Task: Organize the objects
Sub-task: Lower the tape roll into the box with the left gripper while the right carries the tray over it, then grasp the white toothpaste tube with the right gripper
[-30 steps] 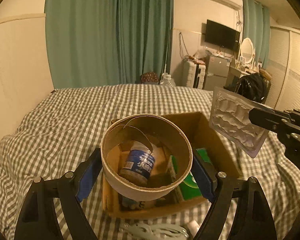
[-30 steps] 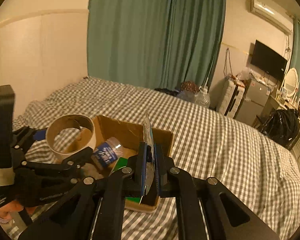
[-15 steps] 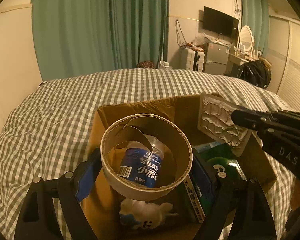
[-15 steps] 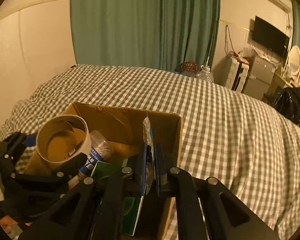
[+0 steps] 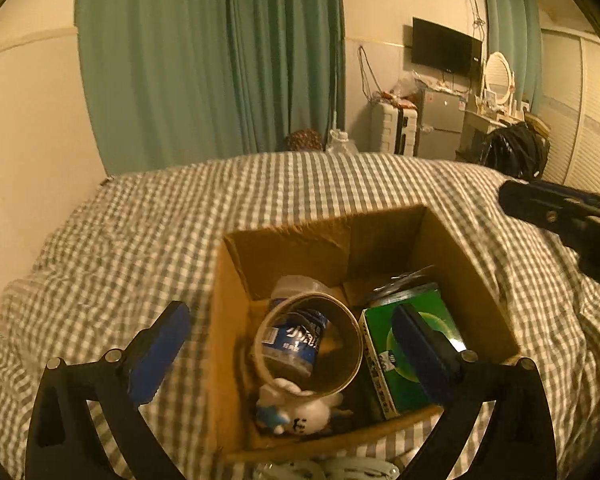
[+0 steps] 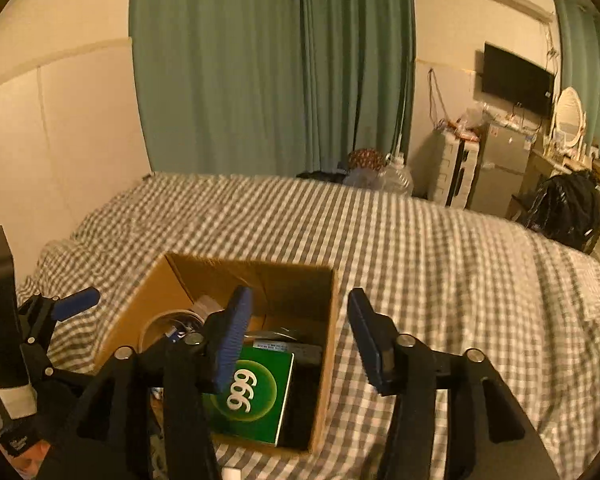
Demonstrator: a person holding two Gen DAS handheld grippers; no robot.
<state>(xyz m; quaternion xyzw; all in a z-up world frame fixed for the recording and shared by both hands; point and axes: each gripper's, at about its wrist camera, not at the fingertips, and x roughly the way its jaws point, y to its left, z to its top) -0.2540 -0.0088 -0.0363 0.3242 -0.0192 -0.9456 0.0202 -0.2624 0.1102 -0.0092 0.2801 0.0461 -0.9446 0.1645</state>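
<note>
Open brown cardboard box on checked bed: collecting point.
Inside: brown cardboard tape ring, green carton; left tool and right tool both apart, empty.

Open brown cardboard box sits on the gingham bed, flaps up, part-filled. Inside, L side: cardboard tape ring tilted on edge w/ a clear bottle, blue label, showing through its hole, and a white plush toy w/ blue bits lying at the near wall below it. R side: green box marked "999" w/ a flat dark packet behind it, details too blurred.
</note>
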